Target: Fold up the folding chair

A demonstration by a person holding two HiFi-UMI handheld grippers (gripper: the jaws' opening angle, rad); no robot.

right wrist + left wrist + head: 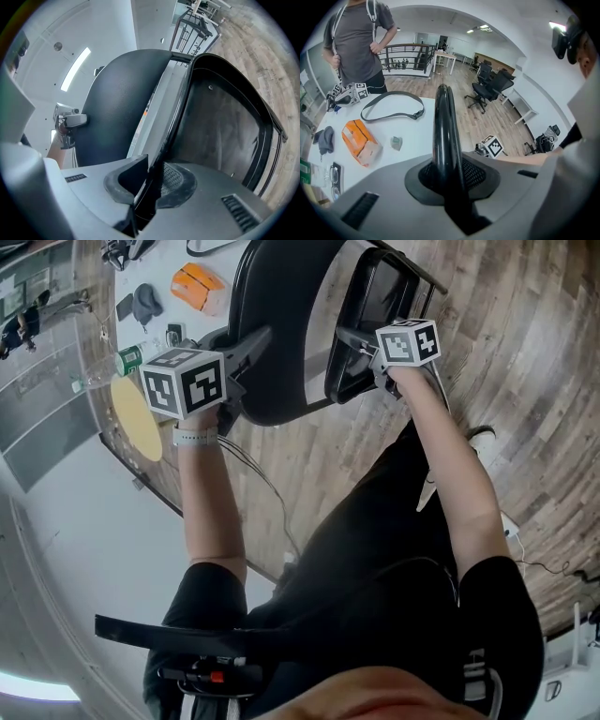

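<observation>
The folding chair [281,324] sits at twelve o'clock. The left gripper [258,337] pinches the backrest [443,122] edge. The right gripper [349,336] pinches the seat [220,126] rim. The thin edges might slip out, and the chair could flop open.

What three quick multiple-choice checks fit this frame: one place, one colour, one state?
1. The orange pack lies: A on the white table; B on the wood floor; C on a shelf.
2. The folding chair is: A red; B black; C white.
3. The right gripper is: A open, empty; B shut on a strap; C shut on the folding chair.
Key: A, the left gripper view shows it on the tabletop; B, seat and back are black in every view; C, its jaws pinch the chair's thin edge.
</observation>
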